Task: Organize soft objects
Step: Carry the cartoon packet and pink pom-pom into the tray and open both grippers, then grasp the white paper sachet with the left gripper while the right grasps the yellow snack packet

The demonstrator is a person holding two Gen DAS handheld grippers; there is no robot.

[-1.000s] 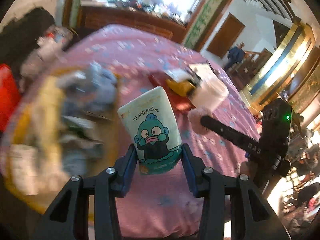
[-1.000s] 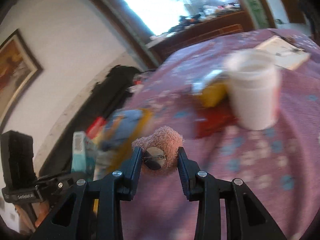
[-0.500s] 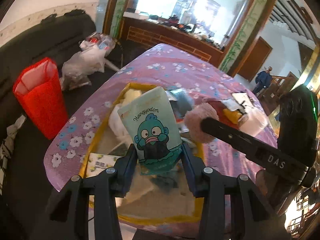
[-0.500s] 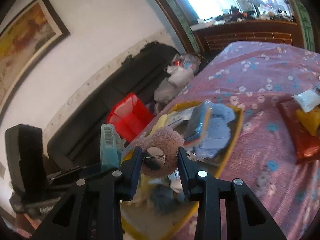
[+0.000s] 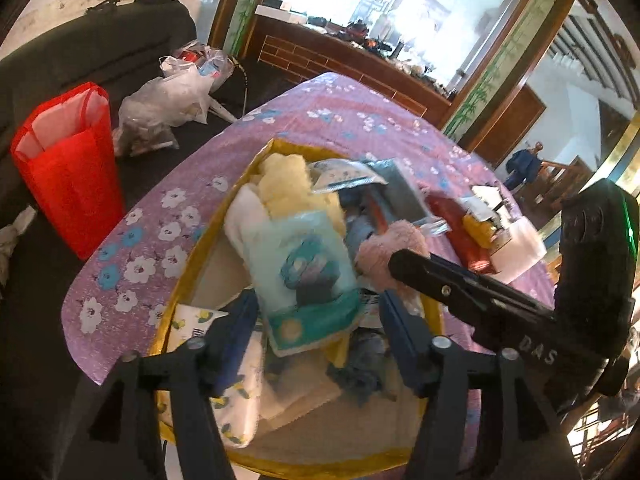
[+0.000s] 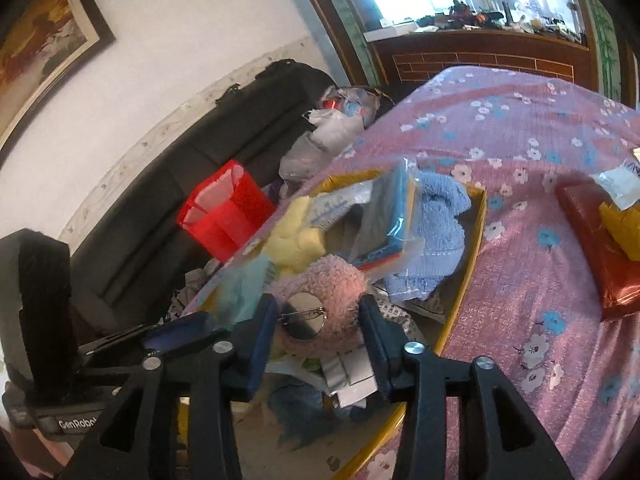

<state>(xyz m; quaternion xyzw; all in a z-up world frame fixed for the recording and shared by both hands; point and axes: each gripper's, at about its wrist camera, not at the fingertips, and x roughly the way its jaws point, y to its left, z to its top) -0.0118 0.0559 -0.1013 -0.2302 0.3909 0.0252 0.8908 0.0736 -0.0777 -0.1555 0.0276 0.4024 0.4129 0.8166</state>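
Left wrist view, mint tissue pack (image 5: 304, 276) (blurred) between just-opening left tongs (image 5: 314, 320), released.

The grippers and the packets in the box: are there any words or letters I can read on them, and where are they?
"DAS" stands in white on the right hand-held gripper, on its black arm.
"GenRobot", cut off at the end, stands on the left hand-held gripper, on its body.
Green tissue packet: its print is too blurred to read.
White lemon-print packet: its writing is too small to read.
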